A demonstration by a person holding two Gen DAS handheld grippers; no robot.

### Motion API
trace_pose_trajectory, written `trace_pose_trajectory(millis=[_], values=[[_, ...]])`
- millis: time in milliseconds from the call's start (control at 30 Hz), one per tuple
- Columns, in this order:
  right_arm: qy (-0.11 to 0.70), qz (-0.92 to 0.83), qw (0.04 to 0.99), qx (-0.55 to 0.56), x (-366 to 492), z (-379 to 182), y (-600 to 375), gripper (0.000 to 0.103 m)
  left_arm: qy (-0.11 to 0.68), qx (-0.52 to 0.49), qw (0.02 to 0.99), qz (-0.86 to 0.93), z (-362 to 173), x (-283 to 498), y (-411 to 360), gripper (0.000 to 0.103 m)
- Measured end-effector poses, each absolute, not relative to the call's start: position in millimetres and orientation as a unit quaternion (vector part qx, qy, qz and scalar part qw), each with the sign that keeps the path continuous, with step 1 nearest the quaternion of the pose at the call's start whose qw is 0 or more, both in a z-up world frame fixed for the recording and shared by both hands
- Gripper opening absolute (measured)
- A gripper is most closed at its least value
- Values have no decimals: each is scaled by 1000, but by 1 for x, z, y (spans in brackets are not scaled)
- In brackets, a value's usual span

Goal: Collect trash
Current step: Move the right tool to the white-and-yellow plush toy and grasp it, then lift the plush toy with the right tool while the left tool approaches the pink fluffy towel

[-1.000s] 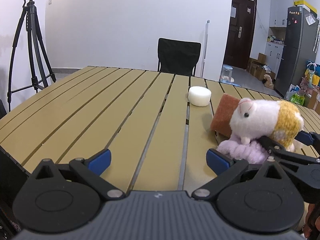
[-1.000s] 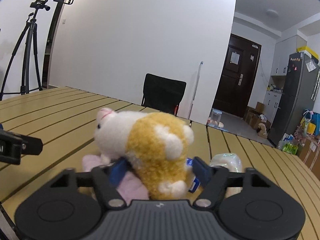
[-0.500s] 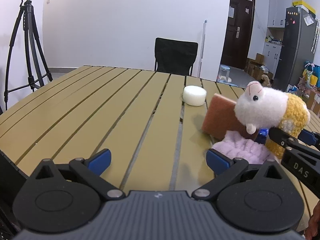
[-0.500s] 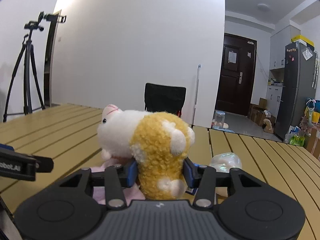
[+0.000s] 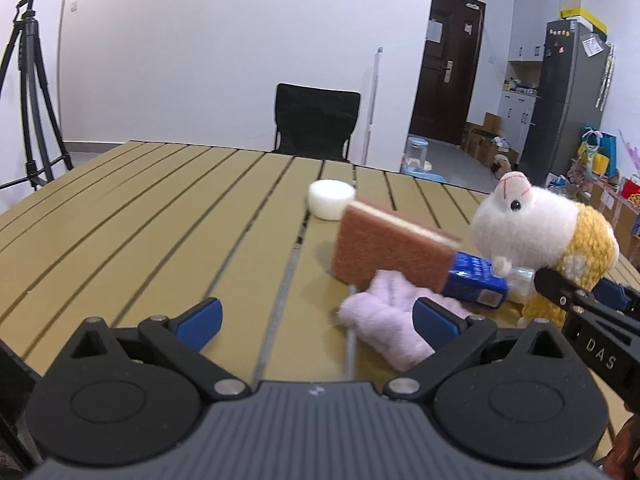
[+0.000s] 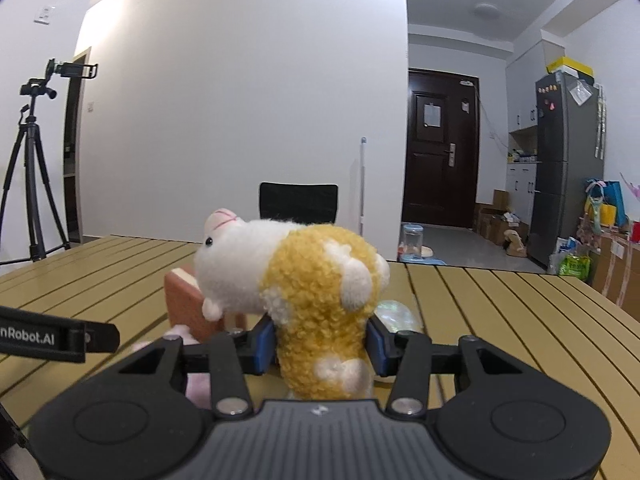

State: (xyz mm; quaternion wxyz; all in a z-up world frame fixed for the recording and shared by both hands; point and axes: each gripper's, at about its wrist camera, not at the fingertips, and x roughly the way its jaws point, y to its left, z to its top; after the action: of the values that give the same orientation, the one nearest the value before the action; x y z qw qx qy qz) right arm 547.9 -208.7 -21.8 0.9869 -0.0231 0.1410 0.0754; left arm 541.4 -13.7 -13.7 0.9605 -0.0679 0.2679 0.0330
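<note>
My right gripper [image 6: 322,342] is shut on a white and yellow plush hamster [image 6: 316,292] and holds it above the slatted wooden table [image 6: 500,320]; the hamster also shows in the left wrist view [image 5: 540,236]. My left gripper [image 5: 316,316] is open and empty, low over the table. In front of it lie a pink fluffy cloth [image 5: 388,316], a brown sponge [image 5: 392,250] propped at a tilt, a blue packet [image 5: 476,280] and a white round puck [image 5: 331,199]. A clear crumpled wrapper [image 6: 394,314] lies behind the hamster.
A black chair [image 5: 316,124] stands at the table's far edge. A tripod [image 5: 28,92] stands at the left. A fridge [image 5: 564,96] and clutter are at the far right. The table's left half [image 5: 140,216] shows bare slats.
My right gripper has lifted the hamster up off the pile, uncovering the blue packet. The left gripper has dropped lower and shifted slightly; it stays open.
</note>
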Motion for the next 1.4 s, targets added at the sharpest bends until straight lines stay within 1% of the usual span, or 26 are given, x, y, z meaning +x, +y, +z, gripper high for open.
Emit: trace_pose_trajectory(millis=[300, 500, 933, 1000, 1067, 1100, 1167, 1267, 1400], values=[[144, 57, 988, -11, 543, -23, -234, 45, 264, -60, 963, 3, -20, 548, -50, 103], [146, 42, 988, -13, 543, -27, -244, 45, 265, -31, 964, -7, -29, 557, -78, 103], [149, 26, 989, -4, 538, -32, -267, 45, 285, -9, 958, 2, -50, 573, -105, 102], [150, 25, 988, -3, 539, -33, -268, 45, 287, -7, 958, 5, -51, 574, -106, 99], [151, 24, 988, -1, 539, -34, -270, 45, 287, -7, 958, 7, -52, 575, -106, 89], [151, 24, 988, 0, 539, -33, -270, 45, 288, -7, 957, 8, -52, 575, -106, 86], [150, 23, 988, 0, 540, -33, -267, 45, 289, -8, 957, 12, -52, 575, -104, 74], [149, 24, 988, 1, 542, -32, -264, 45, 288, -19, 957, 8, -51, 573, -96, 60], [147, 27, 989, 1, 540, -32, -265, 45, 282, -25, 959, -2, -46, 569, -91, 47]])
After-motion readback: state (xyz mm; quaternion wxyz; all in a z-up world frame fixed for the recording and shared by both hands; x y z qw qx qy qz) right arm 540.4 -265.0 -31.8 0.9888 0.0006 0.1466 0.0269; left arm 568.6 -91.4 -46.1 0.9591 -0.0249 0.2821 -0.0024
